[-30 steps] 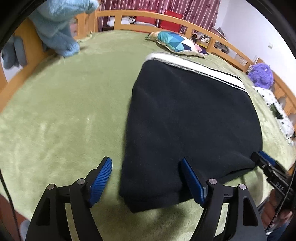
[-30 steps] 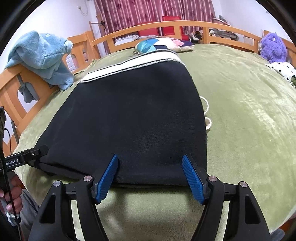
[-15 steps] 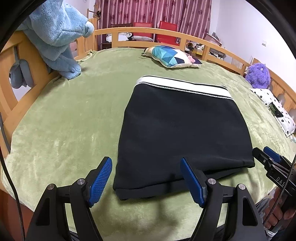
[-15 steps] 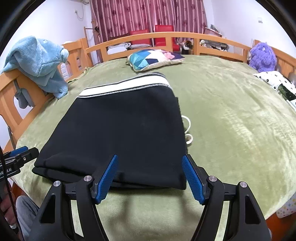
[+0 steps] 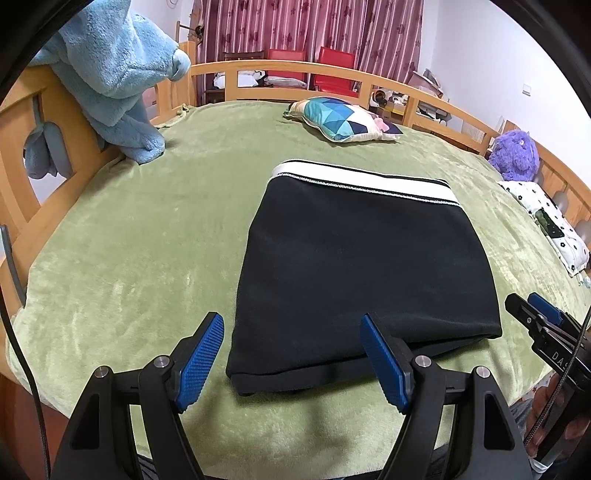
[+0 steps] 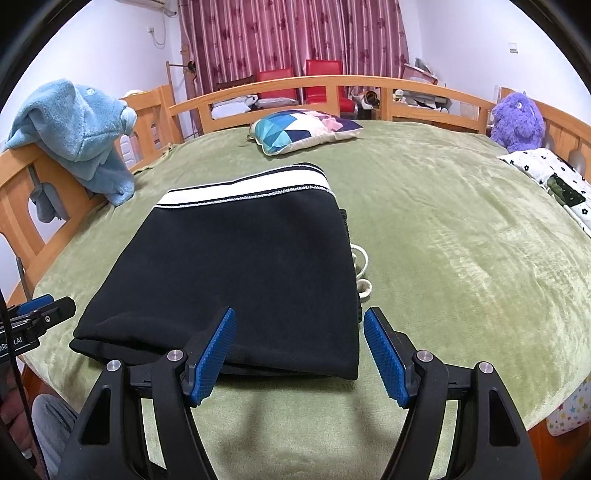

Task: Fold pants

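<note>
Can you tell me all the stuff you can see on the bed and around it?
pants: one, black with a white waistband, folded flat on the near middle of the bed
cord: one, white, poking out at the pants' right edge
blanket: one, green, covering the bed
cushion: one, blue, teal and white triangles, far end of the bed
blue plush: one, light blue, draped over the left rail
purple plush: one, purple, far right corner
spotted cloth: one, white with dark spots, right edge
bed rail: one, wooden, all around
chairs: two, red, behind the rail
curtain: one, dark red, back wall
left gripper: one, black with blue jaws, open, empty
right gripper: one, same colours, open, empty
</note>
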Demonstrator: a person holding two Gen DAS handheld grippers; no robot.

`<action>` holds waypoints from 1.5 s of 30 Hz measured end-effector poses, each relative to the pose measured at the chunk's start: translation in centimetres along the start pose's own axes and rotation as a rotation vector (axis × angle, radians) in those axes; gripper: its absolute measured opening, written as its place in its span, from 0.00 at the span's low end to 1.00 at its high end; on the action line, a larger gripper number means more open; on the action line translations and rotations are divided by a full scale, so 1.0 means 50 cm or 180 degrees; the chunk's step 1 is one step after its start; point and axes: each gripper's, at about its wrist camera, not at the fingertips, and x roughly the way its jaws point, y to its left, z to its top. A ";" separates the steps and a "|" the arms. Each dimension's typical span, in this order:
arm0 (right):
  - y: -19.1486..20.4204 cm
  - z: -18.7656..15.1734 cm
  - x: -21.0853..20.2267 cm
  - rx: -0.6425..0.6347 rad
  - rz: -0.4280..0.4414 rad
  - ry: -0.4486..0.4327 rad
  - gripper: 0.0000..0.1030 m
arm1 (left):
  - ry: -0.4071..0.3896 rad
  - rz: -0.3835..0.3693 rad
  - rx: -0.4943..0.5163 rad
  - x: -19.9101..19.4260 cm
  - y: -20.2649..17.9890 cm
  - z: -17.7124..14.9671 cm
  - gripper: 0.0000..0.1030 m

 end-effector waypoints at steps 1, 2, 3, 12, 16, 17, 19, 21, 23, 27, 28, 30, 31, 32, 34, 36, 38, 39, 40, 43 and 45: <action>0.000 0.000 0.000 -0.0002 -0.0011 -0.0006 0.69 | 0.0000 0.0000 -0.0002 0.000 0.000 0.001 0.73; 0.000 0.000 0.000 -0.0005 -0.0014 -0.0009 0.69 | 0.0000 -0.0001 0.0000 0.000 0.000 0.001 0.73; 0.001 0.001 0.000 -0.0009 -0.0021 -0.0008 0.69 | 0.0001 0.0002 -0.0001 0.001 0.000 0.001 0.73; 0.002 0.026 0.019 -0.0050 -0.0025 -0.0005 0.69 | -0.0026 -0.0069 0.0024 0.019 0.005 0.031 0.73; 0.000 0.058 0.040 -0.0079 -0.0031 -0.0056 0.69 | -0.0088 -0.0051 0.0079 0.037 0.004 0.070 0.73; -0.001 0.067 0.046 -0.0076 -0.0033 -0.0068 0.69 | -0.0103 -0.0039 0.0098 0.043 0.003 0.082 0.73; -0.005 0.087 0.061 -0.0077 -0.0029 -0.0084 0.69 | -0.0137 -0.0061 0.0120 0.056 0.000 0.105 0.73; -0.010 0.109 0.079 -0.0084 -0.0041 -0.0114 0.69 | -0.0148 -0.0077 0.0156 0.073 -0.003 0.130 0.73; -0.016 0.136 0.101 -0.0065 -0.0042 -0.0155 0.69 | -0.0150 -0.0117 0.0206 0.092 -0.011 0.156 0.73; -0.016 0.180 0.139 -0.0015 0.0034 -0.0216 0.64 | -0.0139 -0.0264 0.0226 0.137 -0.031 0.207 0.73; -0.017 0.194 0.154 -0.0010 0.0072 -0.0238 0.62 | -0.0140 -0.0282 0.0229 0.148 -0.034 0.216 0.73; -0.016 0.211 0.177 -0.0003 0.0129 -0.0251 0.62 | -0.0122 -0.0292 0.0208 0.175 -0.041 0.231 0.73; -0.016 0.220 0.198 -0.0001 0.0220 -0.0238 0.61 | -0.0092 -0.0316 0.0194 0.192 -0.045 0.237 0.73; -0.016 0.225 0.217 0.0003 0.0293 -0.0190 0.61 | -0.0057 -0.0349 0.0182 0.209 -0.047 0.241 0.73; -0.011 0.231 0.256 0.0007 0.0341 -0.0080 0.60 | -0.0010 -0.0394 0.0170 0.237 -0.052 0.246 0.73; -0.009 0.224 0.302 -0.0073 0.0278 -0.0030 0.60 | 0.0061 -0.0369 0.0195 0.270 -0.058 0.247 0.73; -0.004 0.216 0.335 -0.0177 0.0149 0.0015 0.61 | 0.0149 -0.0310 0.0212 0.307 -0.062 0.245 0.73; -0.003 0.215 0.344 -0.0184 0.0140 0.0036 0.63 | 0.0181 -0.0279 0.0216 0.322 -0.064 0.245 0.73; -0.009 0.214 0.355 -0.0158 0.0157 0.0074 0.64 | 0.0190 -0.0257 0.0222 0.331 -0.066 0.246 0.73; -0.021 0.218 0.380 -0.0059 0.0176 0.0150 0.68 | 0.0129 -0.0190 0.0286 0.344 -0.076 0.245 0.73; -0.024 0.218 0.395 -0.0028 0.0167 0.0225 0.69 | 0.0127 -0.0111 0.0368 0.354 -0.087 0.242 0.73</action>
